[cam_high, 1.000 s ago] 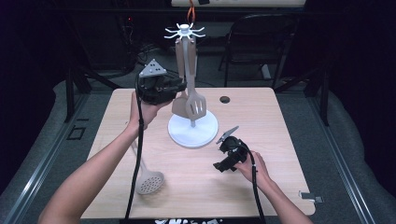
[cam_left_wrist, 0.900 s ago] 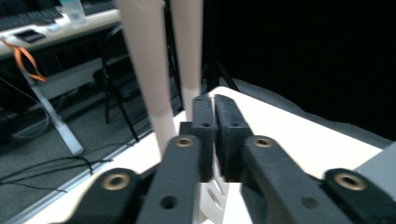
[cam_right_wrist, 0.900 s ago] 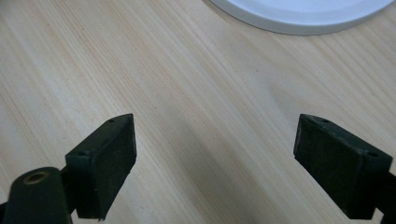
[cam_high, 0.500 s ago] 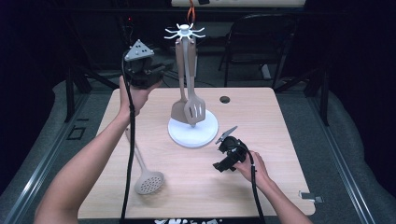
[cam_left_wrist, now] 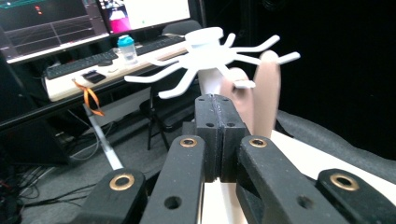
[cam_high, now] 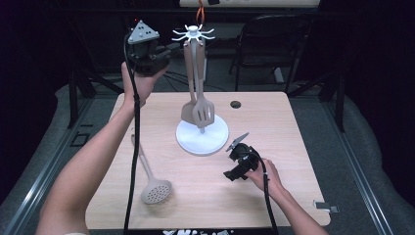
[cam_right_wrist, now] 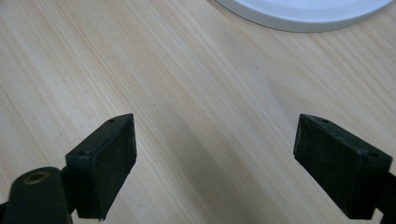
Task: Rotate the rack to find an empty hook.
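Two utensils, a slotted turner [cam_high: 203, 111] and a spatula [cam_high: 188, 110], hang from the white rack [cam_high: 194, 34] at the table's far middle, with the left gripper [cam_high: 166, 50], jaws pressed together on nothing, raised just left of its top, while the right gripper [cam_high: 234, 161] rests wide open on the table [cam_high: 293, 147] near the rack's base.

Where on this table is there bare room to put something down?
Bare wood lies right of the white stand base toward the table's far right corner, and along the near edge between the skimmer and right gripper. The middle is crowded.
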The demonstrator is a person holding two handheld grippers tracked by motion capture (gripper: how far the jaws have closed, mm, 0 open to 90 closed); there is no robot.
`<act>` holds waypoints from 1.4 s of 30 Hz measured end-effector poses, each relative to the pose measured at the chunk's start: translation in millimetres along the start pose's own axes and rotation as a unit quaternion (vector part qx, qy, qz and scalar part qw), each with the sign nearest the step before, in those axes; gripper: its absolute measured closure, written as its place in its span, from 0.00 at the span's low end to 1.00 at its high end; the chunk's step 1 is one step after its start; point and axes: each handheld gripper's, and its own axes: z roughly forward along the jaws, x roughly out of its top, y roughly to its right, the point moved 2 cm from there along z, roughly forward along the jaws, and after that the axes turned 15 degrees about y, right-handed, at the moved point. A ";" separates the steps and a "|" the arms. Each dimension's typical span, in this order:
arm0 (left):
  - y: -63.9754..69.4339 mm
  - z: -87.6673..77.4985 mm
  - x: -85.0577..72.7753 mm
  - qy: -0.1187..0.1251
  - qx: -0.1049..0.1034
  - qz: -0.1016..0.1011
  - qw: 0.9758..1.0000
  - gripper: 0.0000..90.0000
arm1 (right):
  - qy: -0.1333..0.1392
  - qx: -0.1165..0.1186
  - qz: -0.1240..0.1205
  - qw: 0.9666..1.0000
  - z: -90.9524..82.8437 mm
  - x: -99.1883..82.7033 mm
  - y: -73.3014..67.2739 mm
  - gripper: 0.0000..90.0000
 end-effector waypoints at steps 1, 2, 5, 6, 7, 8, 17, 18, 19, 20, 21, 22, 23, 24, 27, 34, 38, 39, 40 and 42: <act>-1.4 1.3 0.5 0.000 0.004 0.001 1.000 1.00 | 0.001 0.000 0.000 1.000 0.1 0.0 0.0 0.14; -2.9 2.5 0.8 -0.001 0.008 0.000 1.000 1.00 | 0.003 -0.003 0.002 1.000 0.3 -0.2 -0.3 0.14; -7.7 5.8 -1.1 -0.006 0.020 0.002 1.000 1.00 | 0.004 -0.004 0.002 1.000 0.4 -0.5 -0.2 0.14; -8.7 6.7 -2.2 -0.007 0.024 0.003 1.000 1.00 | 0.002 -0.002 0.003 1.000 0.1 -0.5 0.0 0.14; -9.4 7.8 -3.0 -0.007 0.027 0.002 1.000 1.00 | 0.005 -0.002 0.003 1.000 0.1 -0.4 0.0 0.14; -10.1 8.8 -3.7 -0.007 0.029 0.002 1.000 1.00 | 0.006 -0.002 0.002 1.000 0.0 -0.3 0.1 0.14; -22.0 17.2 -2.7 -0.003 0.038 -0.011 0.999 1.00 | 0.014 -0.006 0.008 1.000 2.1 -0.9 -2.0 0.14; -21.5 17.5 -3.1 -0.004 0.037 -0.012 0.999 1.00 | 0.016 -0.006 0.009 1.000 2.2 -0.9 -2.3 0.14; -20.9 17.3 -3.4 -0.005 0.035 -0.012 0.999 1.00 | 0.015 -0.005 0.008 1.000 2.0 -0.8 -2.5 0.14; -20.0 16.6 -4.0 -0.005 0.034 -0.012 0.999 1.00 | 0.004 -0.003 -0.002 1.000 0.5 0.0 -1.3 0.14; -19.0 15.3 -4.5 -0.006 0.032 -0.011 0.999 1.00 | 0.014 -0.006 0.002 1.000 1.5 -0.6 -2.2 0.14; -18.0 14.1 -5.1 -0.006 0.030 -0.011 0.999 1.00 | 0.017 -0.005 0.006 1.000 1.9 -1.0 -2.4 0.14; -16.6 12.8 -5.6 -0.005 0.027 -0.011 1.000 1.00 | 0.016 -0.006 0.005 1.000 1.8 -1.0 -2.2 0.14; -15.1 11.1 -6.0 -0.005 0.025 -0.010 1.000 1.00 | 0.015 -0.006 0.006 1.000 1.8 -1.2 -2.1 0.14; -9.4 5.4 -6.8 -0.004 0.015 -0.007 1.000 1.00 | 0.015 -0.006 0.004 1.000 1.7 -1.1 -2.1 0.14; 4.6 -6.0 -9.5 -0.001 -0.009 -0.003 1.000 1.00 | 0.007 -0.006 -0.004 1.000 1.8 -0.2 -2.2 0.14; 9.1 -6.7 -6.0 0.005 -0.014 0.001 1.000 1.00 | 0.001 -0.004 -0.004 1.000 2.0 0.0 -3.2 0.14; 9.5 -6.1 -4.9 0.007 -0.014 0.001 1.000 1.00 | 0.001 -0.004 -0.004 1.000 2.2 0.0 -3.2 0.14; 10.1 -5.4 -4.0 0.006 -0.015 0.001 1.000 1.00 | 0.000 -0.006 -0.005 1.000 2.4 -0.1 -3.2 0.14; 11.1 -3.7 -2.7 0.009 -0.015 0.002 1.000 1.00 | 0.001 -0.006 -0.004 1.000 2.8 -0.2 -3.2 0.14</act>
